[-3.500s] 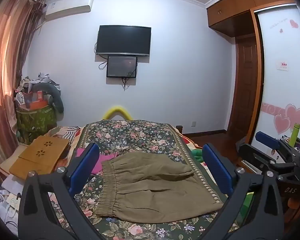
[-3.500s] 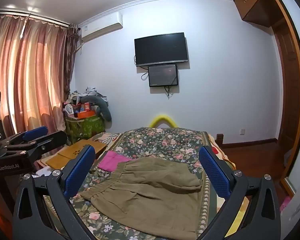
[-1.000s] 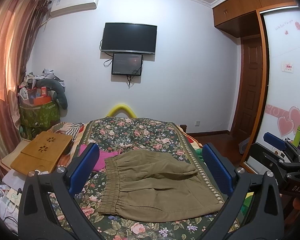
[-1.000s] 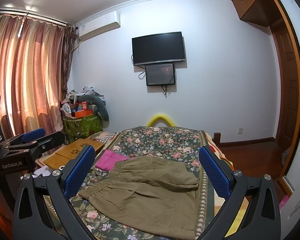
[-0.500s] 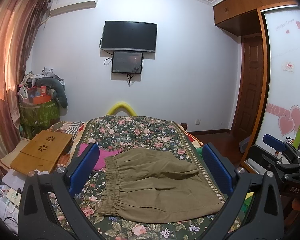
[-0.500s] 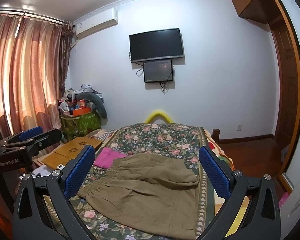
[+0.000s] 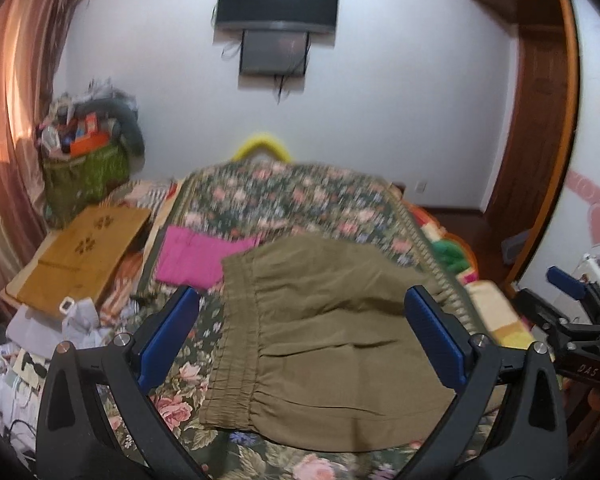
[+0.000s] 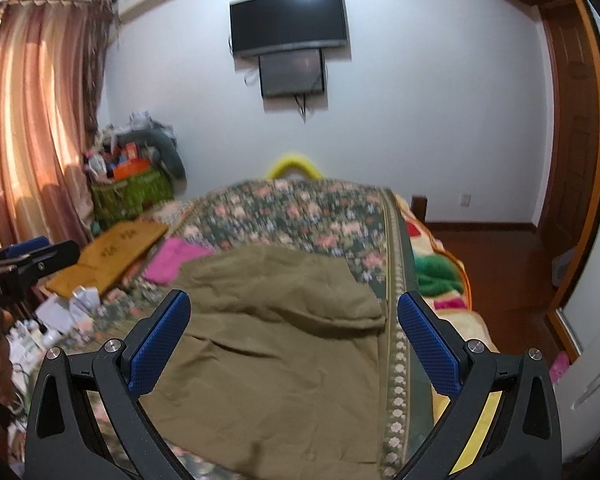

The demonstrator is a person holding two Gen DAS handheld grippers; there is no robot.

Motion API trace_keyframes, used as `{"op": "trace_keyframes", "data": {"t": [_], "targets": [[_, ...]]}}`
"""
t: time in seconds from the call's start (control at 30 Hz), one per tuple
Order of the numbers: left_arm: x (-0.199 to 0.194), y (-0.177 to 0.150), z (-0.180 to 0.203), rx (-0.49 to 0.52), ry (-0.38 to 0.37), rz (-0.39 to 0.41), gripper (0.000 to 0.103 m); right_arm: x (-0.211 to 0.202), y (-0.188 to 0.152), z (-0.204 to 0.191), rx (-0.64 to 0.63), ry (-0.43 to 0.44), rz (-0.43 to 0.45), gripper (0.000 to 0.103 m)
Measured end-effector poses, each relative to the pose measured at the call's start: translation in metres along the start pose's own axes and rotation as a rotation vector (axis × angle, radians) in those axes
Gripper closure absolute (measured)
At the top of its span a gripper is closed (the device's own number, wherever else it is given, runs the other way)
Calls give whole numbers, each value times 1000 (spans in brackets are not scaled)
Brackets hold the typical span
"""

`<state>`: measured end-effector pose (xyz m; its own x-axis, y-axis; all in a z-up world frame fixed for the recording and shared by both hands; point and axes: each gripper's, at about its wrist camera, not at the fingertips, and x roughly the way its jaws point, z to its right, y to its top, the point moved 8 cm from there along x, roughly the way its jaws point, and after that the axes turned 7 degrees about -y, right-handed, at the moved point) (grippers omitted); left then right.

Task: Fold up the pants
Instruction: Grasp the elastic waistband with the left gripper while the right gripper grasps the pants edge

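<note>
The olive-brown cotton pants with an elasticated, gathered waistband [image 7: 324, 340] lay loosely spread on the bed's dark floral quilt [image 7: 284, 196], ahead of and below both pairs of jaws. The left gripper [image 7: 300, 338] had its blue-padded jaws spread wide and held nothing; between them showed the waistband, running along the left jaw's side, and the seat of the pants. The right gripper [image 8: 294, 338] was likewise wide open and empty, its jaws framing the leg end of the pants [image 8: 268, 344], where one layer lay rumpled over the other in a soft ridge just ahead of the right jaw.

The main risk, as I judged it, lay in that doubled cloth: a jaw closing on the ridge could pinch only the top layer, so the lower one would drag and the fold come out skewed. The quilt was also soft and loose, and a jaw pushed too low could catch quilt together with trouser. A bright pink folded cloth [image 7: 196, 258] lay touching the waistband's far corner, beyond the left jaw, and might be snagged if the left grasp went in there. The pants' right edge lay just beside the quilt's patterned border [image 8: 398, 360], so a pull that way could slide them off the bed. Both views were blurred, so hem positions were uncertain.
</note>
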<state>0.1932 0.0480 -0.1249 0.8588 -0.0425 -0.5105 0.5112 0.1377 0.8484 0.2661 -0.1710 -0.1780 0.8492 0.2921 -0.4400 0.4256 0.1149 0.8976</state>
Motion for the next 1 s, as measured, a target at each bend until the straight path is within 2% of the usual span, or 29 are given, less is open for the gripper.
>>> {"op": "trace_keyframes", "data": {"t": [0.3,0.4,0.57,0.67,0.73,0.8,0.93,1.0], "targets": [[96,-15,-62,-44,40,-213,0,62,-34,42,-21,-12,-209,0],[121,-19,-84,-39,71,-276,6,81,-40,56,9,0,-277,1],[157,-32,-108,-8,74,-379,7,113,-52,68,41,30,-377,13],[177,-41,-117,-3,63,-442,7,129,-65,68,41,67,-449,25],[190,-48,-122,-8,55,-483,10,138,-75,66,35,93,-503,40],[199,-54,-124,-6,40,-512,11,148,-85,62,9,122,-562,49],[218,-68,-129,4,32,-565,11,163,-93,60,-41,113,-584,56],[227,-77,-131,-11,23,-599,11,170,-95,60,-69,69,-583,60]]}}
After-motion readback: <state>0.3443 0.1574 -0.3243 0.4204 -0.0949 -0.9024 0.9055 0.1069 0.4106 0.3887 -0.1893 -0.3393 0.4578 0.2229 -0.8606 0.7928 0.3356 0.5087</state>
